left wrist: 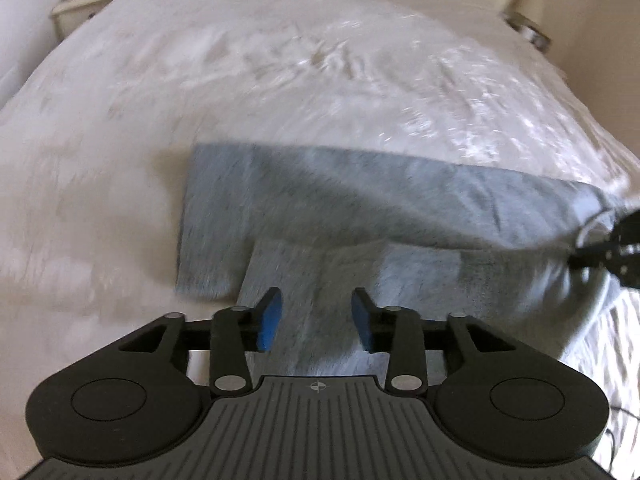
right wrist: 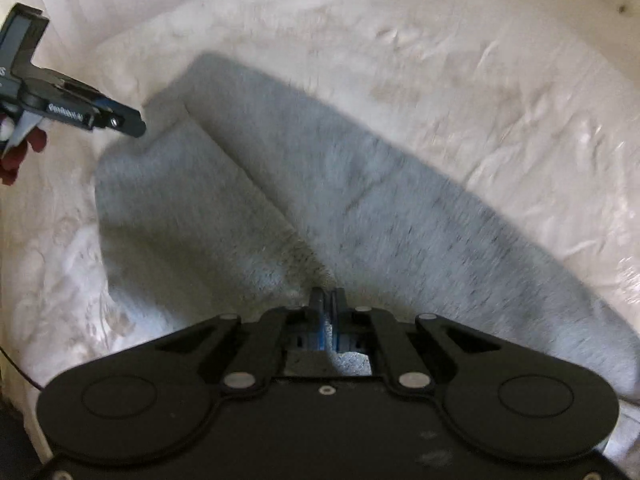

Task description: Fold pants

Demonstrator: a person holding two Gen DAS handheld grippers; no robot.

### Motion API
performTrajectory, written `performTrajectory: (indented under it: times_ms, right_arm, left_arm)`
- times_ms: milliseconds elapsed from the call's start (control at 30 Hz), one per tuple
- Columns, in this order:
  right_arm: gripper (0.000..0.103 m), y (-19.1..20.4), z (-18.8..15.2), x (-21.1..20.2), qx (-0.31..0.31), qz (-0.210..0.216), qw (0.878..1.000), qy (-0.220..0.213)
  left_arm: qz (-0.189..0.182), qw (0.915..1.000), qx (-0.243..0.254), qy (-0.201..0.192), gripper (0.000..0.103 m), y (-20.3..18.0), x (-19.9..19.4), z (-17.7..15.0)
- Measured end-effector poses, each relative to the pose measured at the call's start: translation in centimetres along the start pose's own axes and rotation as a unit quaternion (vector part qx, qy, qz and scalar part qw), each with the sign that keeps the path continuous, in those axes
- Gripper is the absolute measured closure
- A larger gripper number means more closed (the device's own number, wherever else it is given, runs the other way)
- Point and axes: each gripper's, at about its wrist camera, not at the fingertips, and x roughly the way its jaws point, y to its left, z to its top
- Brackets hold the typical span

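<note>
1. The grey pants (right wrist: 320,184) are lying partly folded on the white bedspread (right wrist: 440,60), one layer doubled over another.
2. The right gripper (right wrist: 329,312) is sitting at the near edge of the pants, its blue pads pinched together on a bit of grey fabric.
3. The left gripper (left wrist: 316,318) is hovering over the near left part of the pants with its blue pads (left wrist: 269,320) standing apart, nothing pressed between them.
4. A hand (right wrist: 20,152) is showing at the far left.
</note>
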Motion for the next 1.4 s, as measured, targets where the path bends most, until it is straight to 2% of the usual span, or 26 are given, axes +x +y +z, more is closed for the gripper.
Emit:
performTrajectory:
  times_ms: [133, 267, 333, 433, 567, 700, 833, 900, 1000, 1100, 1167, 1233, 1267, 1300, 1333, 1367, 1400]
  right_arm:
    - [0.099, 0.3, 1.7, -2.1, -0.015, -0.042, 0.998, -0.053]
    - [0.099, -1.5, 4.6, -2.3, -0.004, -0.079, 0.993, -0.088]
    - [0.099, -3.0, 5.7, -1.0, 0.007, -0.093, 0.992, -0.083]
    - [0.099, -5.3, 6.6, 2.4, 0.035, -0.085, 0.995, -0.043]
    - [0.096, -6.0, 6.2, 5.4, 0.039, -0.088, 0.995, 0.011]
    - [0.096, -5.7, 6.0, 6.0, 0.043, -0.078, 0.996, 0.013]
    - [0.095, -4.8, 5.8, 6.1, 0.046, -0.067, 0.997, 0.014]
    - [0.095, -4.7, 5.7, 6.5, 0.048, -0.063, 0.997, 0.015]
    - [0.095, -4.5, 5.5, 6.3, 0.053, -0.062, 0.997, 0.014]
    - [0.095, -4.4, 5.4, 6.1, 0.06, -0.06, 0.996, 0.012]
    - [0.095, -4.5, 5.3, 6.1, 0.066, -0.06, 0.996, 0.013]
    - [0.095, -4.5, 5.1, 5.9, 0.07, -0.061, 0.996, 0.012]
    - [0.095, -4.4, 5.1, 5.8, 0.073, -0.06, 0.995, 0.012]
    - [0.095, -4.4, 5.0, 5.6, 0.074, -0.06, 0.995, 0.011]
    - [0.095, -4.4, 4.9, 5.5, 0.074, -0.062, 0.995, 0.01]
    - [0.095, -4.3, 4.8, 5.3, 0.072, -0.063, 0.995, 0.01]
    - [0.095, -4.2, 4.7, 5.1, 0.071, -0.063, 0.995, 0.009]
  left_arm:
    - [-0.011, 0.9994, -0.028, -0.015, 0.061, 0.7, -0.1, 1.0]
    - [-0.008, 0.9971, -0.065, -0.037, 0.061, 1.3, -0.4, 1.5]
    - [-0.007, 0.9964, -0.076, -0.036, 0.061, 1.3, -0.1, 1.6]
    - [-0.013, 0.9957, -0.089, -0.023, 0.061, 1.4, 0.5, 1.4]
    - [-0.024, 0.9934, -0.112, 0.008, 0.06, 1.6, 2.0, 0.5]
    - [-0.027, 0.9896, -0.136, 0.037, 0.06, 1.9, 3.7, -0.6]
    - [-0.028, 0.9867, -0.155, 0.04, 0.06, 2.6, 4.1, -0.9]
    - [-0.022, 0.985, -0.167, 0.037, 0.06, 2.9, 3.8, -0.7]
    - [0.011, 0.9845, -0.175, -0.004, 0.059, 2.9, 2.0, -0.9]
    - [0.012, 0.9838, -0.178, 0.021, 0.058, 3.1, 2.7, -1.5]
    - [-0.004, 0.9831, -0.178, 0.042, 0.052, 3.1, 3.7, -2.1]
    - [-0.025, 0.9834, -0.175, 0.043, 0.034, 2.7, 4.2, -2.3]
    - [-0.033, 0.9833, -0.174, 0.041, 0.034, 2.4, 4.4, -2.3]
    - [-0.026, 0.9826, -0.179, 0.04, 0.037, 2.1, 4.5, -2.2]
    - [-0.01, 0.9818, -0.185, 0.042, 0.061, 1.9, 4.5, -2.1]
    - [0.007, 0.981, -0.189, 0.044, 0.081, 1.8, 4.4, -1.9]
    - [0.004, 0.9803, -0.193, 0.042, 0.097, 1.9, 4.1, -1.8]
